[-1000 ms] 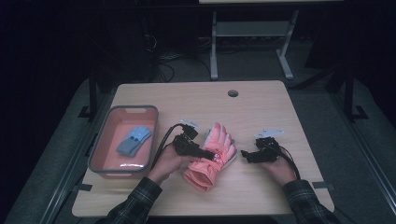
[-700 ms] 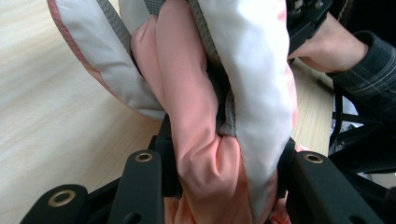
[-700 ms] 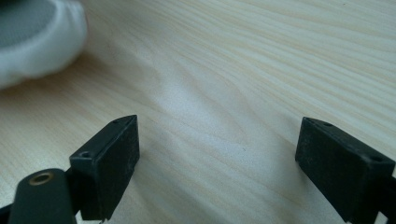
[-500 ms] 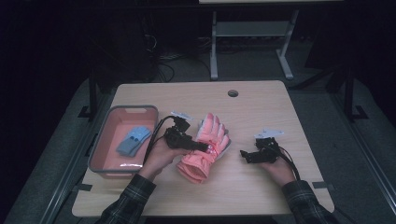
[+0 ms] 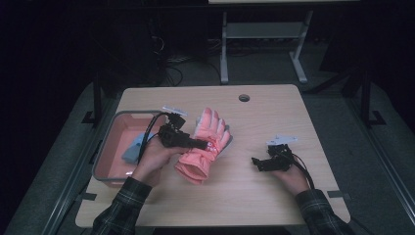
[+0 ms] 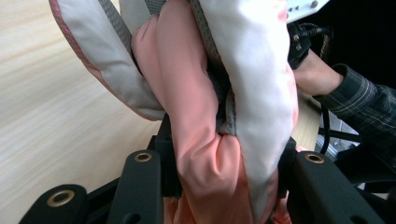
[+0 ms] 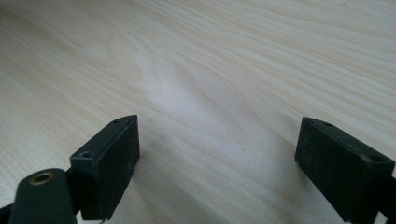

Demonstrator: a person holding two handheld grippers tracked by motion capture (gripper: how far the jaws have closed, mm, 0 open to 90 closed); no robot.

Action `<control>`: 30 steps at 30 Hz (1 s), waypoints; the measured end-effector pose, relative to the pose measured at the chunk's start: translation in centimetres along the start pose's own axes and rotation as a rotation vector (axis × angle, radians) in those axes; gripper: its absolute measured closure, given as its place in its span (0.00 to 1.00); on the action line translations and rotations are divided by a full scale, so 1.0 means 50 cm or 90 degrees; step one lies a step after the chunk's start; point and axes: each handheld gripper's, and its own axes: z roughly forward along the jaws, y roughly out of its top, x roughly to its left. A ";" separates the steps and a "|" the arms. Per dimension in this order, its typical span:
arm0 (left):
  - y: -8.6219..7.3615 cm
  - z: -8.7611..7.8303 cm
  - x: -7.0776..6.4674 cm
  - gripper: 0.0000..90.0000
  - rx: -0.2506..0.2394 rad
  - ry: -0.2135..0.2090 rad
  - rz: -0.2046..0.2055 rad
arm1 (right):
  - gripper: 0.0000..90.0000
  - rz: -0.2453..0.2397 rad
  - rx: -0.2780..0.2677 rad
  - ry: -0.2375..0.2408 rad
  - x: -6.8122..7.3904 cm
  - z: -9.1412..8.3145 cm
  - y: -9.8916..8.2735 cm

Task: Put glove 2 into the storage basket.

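Salmon-pink padded fabric is what I have clamped in my left gripper (image 5: 205,145): the ski glove (image 5: 204,147), pinched across its middle, with grey and white panels bulging between the jaws in the left gripper view (image 6: 224,116). A second ago that glove lay further toward the centre of the surface (image 5: 254,196), nearer my right hand; since then I have carried it leftward and lifted it, so it now hangs beside the pink bin (image 5: 105,164), its cuff drooping toward the wood and, I judge, barely touching or just clear. The grip has not changed over that time, so the hold looks secure rather than slipping. I read this as the carry step: the glove is most of the way to the bin, where a blue glove (image 5: 134,149) already lies, and what remains is to bring it over the rim and release.

The glove's long axis runs from the open cuff, low and toward me, up to the fingertips, which point away from me and slightly right, toward the far edge. It is tilted, fingers higher than cuff.

My right gripper (image 5: 258,164) rests on the wood at the right, well apart from the glove; its jaws stand wide apart with bare wood between them (image 7: 215,140), and it has stayed put.
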 end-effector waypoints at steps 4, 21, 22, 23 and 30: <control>0.001 -0.038 0.012 0.65 -0.013 0.008 -0.009 | 0.15 0.001 0.000 -0.001 0.000 0.000 0.000; -0.024 -0.190 0.079 0.65 -0.067 0.060 -0.057 | 0.15 -0.004 -0.003 -0.002 -0.001 0.001 0.000; -0.028 -0.198 0.083 0.65 -0.070 0.065 -0.062 | 0.15 -0.004 -0.002 -0.002 -0.001 0.001 0.000; -0.032 -0.207 0.088 0.65 -0.072 0.069 -0.065 | 0.15 -0.004 -0.003 -0.002 -0.001 0.001 0.000; -0.065 -0.266 0.125 0.65 -0.092 0.102 -0.101 | 0.15 -0.004 -0.002 -0.002 -0.001 0.001 0.000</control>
